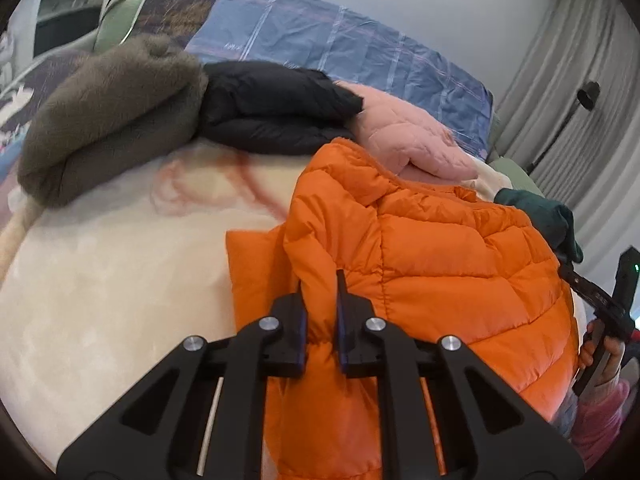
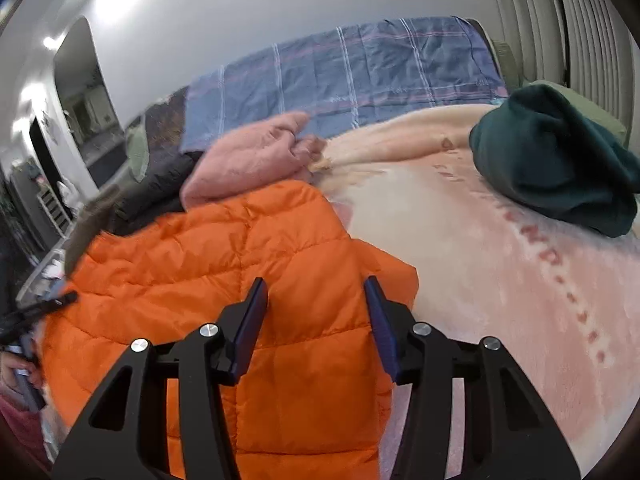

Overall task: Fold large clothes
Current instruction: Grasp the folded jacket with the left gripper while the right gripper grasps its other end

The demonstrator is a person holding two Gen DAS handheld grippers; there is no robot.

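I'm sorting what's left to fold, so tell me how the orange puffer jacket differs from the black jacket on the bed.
The orange puffer jacket lies spread out near the bed's front edge; the black jacket sits folded into a compact bundle farther back. The orange one is pinched by the left gripper, with the open right gripper over it; the black one is untouched. Both are quilted and rest on the cream blanket.

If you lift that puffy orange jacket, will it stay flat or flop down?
Probably flop: the orange jacket already bunches where the left hand-held gripper pinches it. It looks light for its size, being puffy and quilted. Its smooth shell may slip, so the open right hand-held gripper could help.
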